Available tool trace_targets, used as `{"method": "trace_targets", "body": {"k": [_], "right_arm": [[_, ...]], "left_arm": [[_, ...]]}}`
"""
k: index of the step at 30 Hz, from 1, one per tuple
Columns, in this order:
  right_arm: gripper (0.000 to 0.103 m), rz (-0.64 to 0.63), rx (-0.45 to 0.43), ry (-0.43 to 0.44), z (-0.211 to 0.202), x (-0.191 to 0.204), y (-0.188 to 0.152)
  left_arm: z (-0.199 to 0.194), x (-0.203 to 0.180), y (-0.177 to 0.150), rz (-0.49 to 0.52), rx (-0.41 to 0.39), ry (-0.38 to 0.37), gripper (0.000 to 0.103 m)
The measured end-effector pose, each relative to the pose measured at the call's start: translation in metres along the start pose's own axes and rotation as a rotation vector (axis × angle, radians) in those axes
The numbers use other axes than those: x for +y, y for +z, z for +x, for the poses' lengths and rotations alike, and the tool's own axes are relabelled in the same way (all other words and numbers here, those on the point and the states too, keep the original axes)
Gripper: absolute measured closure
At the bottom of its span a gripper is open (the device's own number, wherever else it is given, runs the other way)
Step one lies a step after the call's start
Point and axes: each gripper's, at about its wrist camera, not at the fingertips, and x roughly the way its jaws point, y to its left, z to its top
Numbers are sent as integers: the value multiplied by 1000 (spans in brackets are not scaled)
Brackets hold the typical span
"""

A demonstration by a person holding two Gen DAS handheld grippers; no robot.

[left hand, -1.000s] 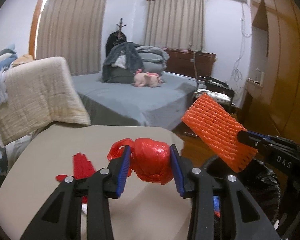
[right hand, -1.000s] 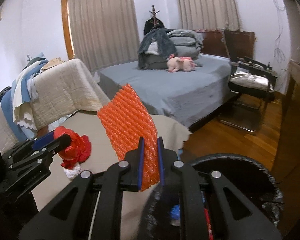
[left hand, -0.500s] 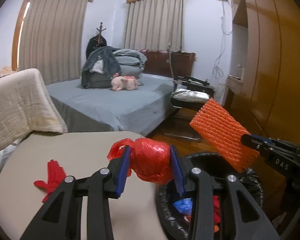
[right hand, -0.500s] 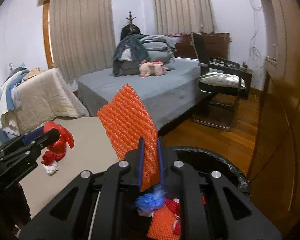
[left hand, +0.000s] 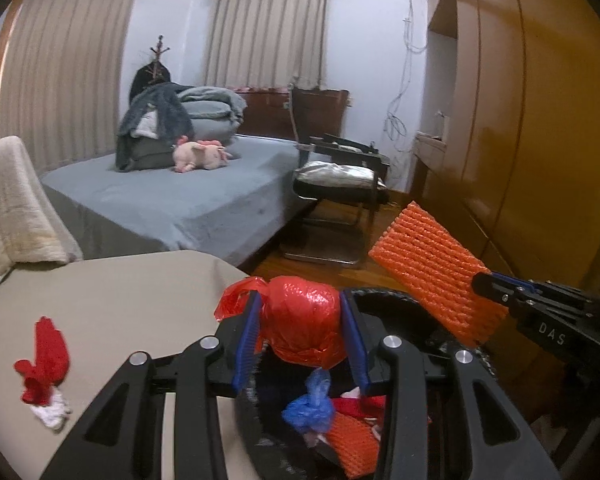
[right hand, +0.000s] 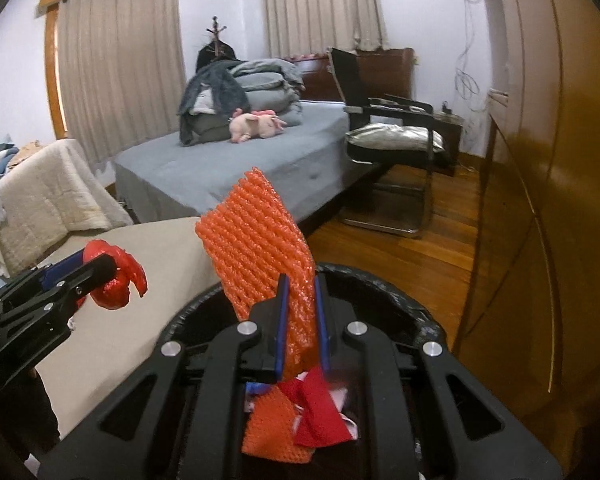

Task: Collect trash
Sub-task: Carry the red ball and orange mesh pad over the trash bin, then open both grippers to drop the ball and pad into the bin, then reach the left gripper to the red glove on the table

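My left gripper (left hand: 300, 320) is shut on a knotted red plastic bag (left hand: 304, 324), held over the near rim of a black-lined trash bin (left hand: 384, 294). My right gripper (right hand: 300, 304) is shut on an orange foam net sleeve (right hand: 256, 248), which stands up above the bin (right hand: 400, 300). Inside the bin lie a blue bag scrap (left hand: 310, 406), red pieces and another orange net (right hand: 274, 428). In the left wrist view the right gripper (left hand: 484, 282) shows at right with the orange net (left hand: 432, 272). In the right wrist view the left gripper (right hand: 100, 268) shows at left with the red bag (right hand: 112, 280).
A beige round table (left hand: 112, 304) holds a red scrap (left hand: 46, 356) on white tissue (left hand: 52, 416) at its left. Beyond stand a grey bed (left hand: 172, 200), a black chair (left hand: 340, 176) and a wooden wardrobe (left hand: 520, 120) at the right, over wood floor.
Both grippers have swung right from over the table to above the bin, each still holding its item. The bin's contents have come into view.
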Motion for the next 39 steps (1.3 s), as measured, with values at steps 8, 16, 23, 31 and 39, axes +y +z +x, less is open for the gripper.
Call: {"method": "trace_targets", "body": {"k": [8, 16, 23, 31, 39], "right_arm": [[91, 30, 39, -49, 13, -18, -15], [87, 58, 75, -76, 26, -33, -29], [55, 55, 130, -128, 43, -41, -44], [11, 42, 77, -122, 35, -31, -42], [8, 4, 38, -11, 35, 21, -22]], "left_arm": [[37, -24, -8, 32, 34, -61, 64], [74, -38, -16, 39, 81, -109, 62], [81, -31, -23, 33, 110, -128, 46], [56, 8, -23, 17, 80, -24, 23], [12, 67, -26, -35, 35, 133, 15]]}}
